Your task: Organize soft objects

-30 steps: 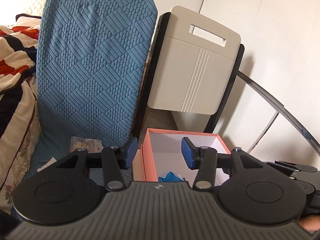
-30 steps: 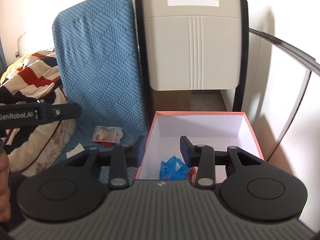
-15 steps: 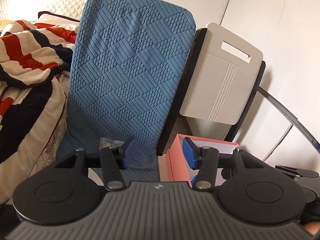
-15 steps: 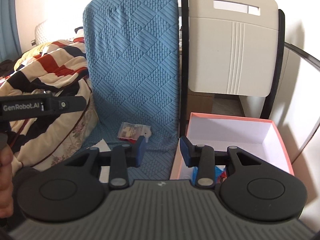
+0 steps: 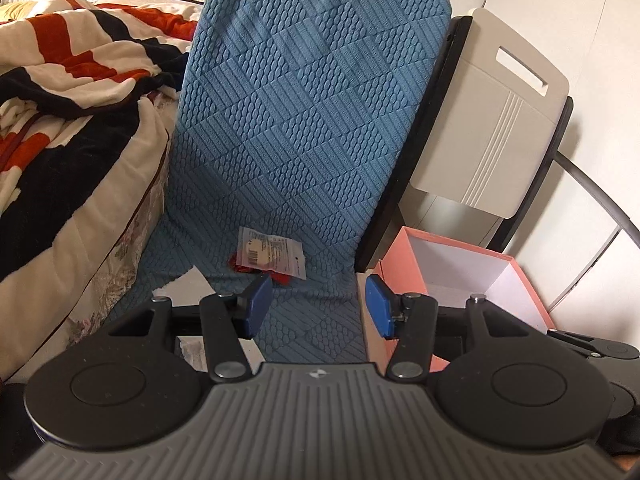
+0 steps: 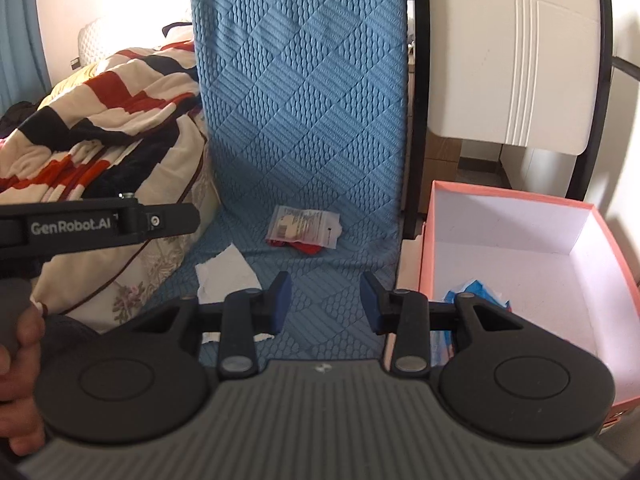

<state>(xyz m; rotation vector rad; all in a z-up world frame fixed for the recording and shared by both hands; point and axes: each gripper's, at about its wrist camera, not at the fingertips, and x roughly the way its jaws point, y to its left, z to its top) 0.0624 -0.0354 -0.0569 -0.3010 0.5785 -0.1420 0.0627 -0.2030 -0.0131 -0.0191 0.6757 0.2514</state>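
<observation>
A clear plastic packet with a red soft item (image 5: 271,258) (image 6: 305,229) lies on the blue quilted chair seat (image 5: 312,320) (image 6: 320,280). A white tissue (image 6: 225,273) (image 5: 185,287) lies to its left. My left gripper (image 5: 319,306) hangs open just in front of the packet, nothing between its blue pads. My right gripper (image 6: 325,301) is open too, empty, over the seat short of the packet. The pink box (image 5: 404,256) (image 6: 427,236) stands to the right and holds a blue plastic bag (image 6: 478,290).
A striped blanket (image 5: 72,92) (image 6: 100,120) is heaped on the bed at the left. A white folding chair (image 5: 492,120) (image 6: 512,60) leans behind the box. The left handle with a person's hand (image 6: 20,368) shows in the right wrist view.
Both grippers have swung left from over the pink box to the blue chair seat and come lower. The packet and tissue are now straight ahead. Both stay open and empty.
</observation>
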